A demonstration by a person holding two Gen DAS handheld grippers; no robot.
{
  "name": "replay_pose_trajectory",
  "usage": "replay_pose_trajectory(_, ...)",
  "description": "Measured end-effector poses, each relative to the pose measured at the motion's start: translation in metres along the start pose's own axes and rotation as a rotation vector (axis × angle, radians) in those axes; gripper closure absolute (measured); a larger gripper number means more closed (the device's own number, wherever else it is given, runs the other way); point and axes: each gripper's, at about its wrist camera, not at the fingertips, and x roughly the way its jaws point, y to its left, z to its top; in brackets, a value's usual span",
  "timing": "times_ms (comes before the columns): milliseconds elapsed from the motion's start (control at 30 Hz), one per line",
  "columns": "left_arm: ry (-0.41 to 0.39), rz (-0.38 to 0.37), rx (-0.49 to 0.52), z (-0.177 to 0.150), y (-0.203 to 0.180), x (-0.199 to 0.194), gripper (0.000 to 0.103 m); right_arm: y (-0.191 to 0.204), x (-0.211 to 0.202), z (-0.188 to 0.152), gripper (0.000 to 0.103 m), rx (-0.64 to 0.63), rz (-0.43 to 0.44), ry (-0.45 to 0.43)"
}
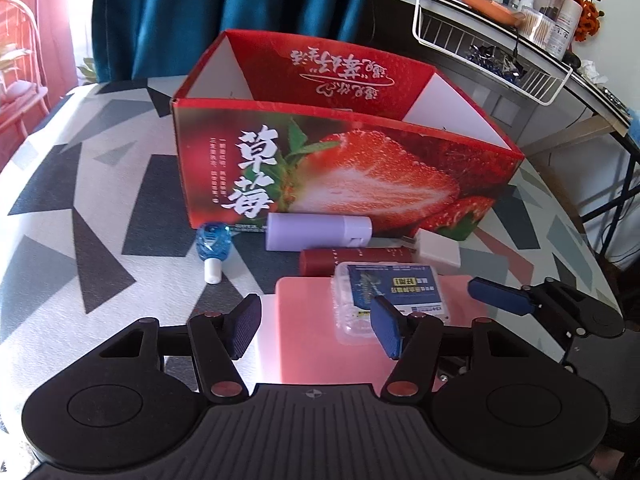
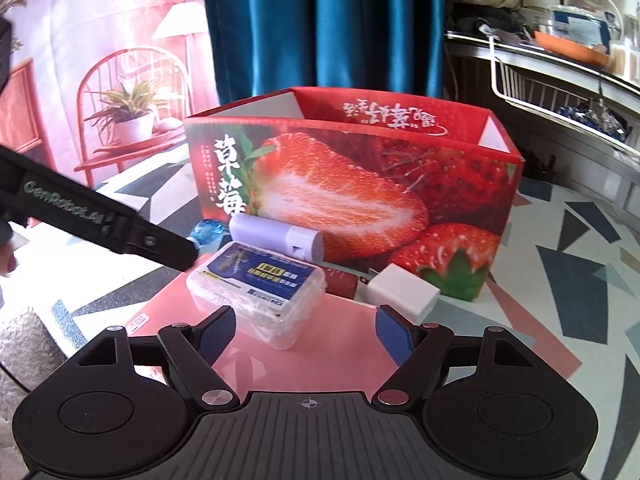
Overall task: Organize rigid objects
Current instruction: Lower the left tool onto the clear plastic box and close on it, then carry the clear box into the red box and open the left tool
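On the pink board [image 2: 340, 360]: clear case [image 2: 260, 292], likely light, stiff, slick. Right claw [image 2: 306, 334] released, left claw [image 1: 316, 330] released; grip its long sides.

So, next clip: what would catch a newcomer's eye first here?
The big red strawberry box stands open at the back of the patterned table. In front of it lies a small cluster: a blue bottle, a lilac tube, a white charger, and a clear plastic case resting on a pink board. Both grippers, left and right, are open at the case.
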Motion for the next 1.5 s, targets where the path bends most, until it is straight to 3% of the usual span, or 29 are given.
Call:
replay_pose_trajectory(200, 0.016, -0.044, 0.031, 0.006, -0.011, 0.014, 0.045, 0.001, 0.004, -0.003, 0.048, 0.001, 0.049, -0.007)
replay_pose_trajectory(567, 0.045, -0.13, 0.021, 0.008, -0.017, 0.031, 0.047, -0.001, 0.009, -0.003, 0.055, 0.005, 0.091, -0.018)
replay_pose_trajectory(800, 0.025, -0.124, 0.025, 0.004, -0.018, 0.029, 0.047, -0.001, 0.009, -0.003, 0.057, 0.004, 0.094, -0.022)
replay_pose_trajectory(1100, -0.042, -0.094, 0.103, 0.002, -0.032, 0.01, 0.049, 0.004, -0.001, 0.004, 0.06, -0.015, 0.064, -0.046)
replay_pose_trajectory(1300, -0.071, -0.105, 0.095, 0.015, -0.031, -0.005, 0.049, 0.008, -0.01, 0.023, 0.06, -0.056, 0.046, -0.064)
replay_pose_trajectory(1500, -0.131, -0.138, 0.09, 0.057, -0.027, -0.03, 0.049, 0.001, -0.022, 0.073, 0.06, -0.069, 0.047, -0.111)
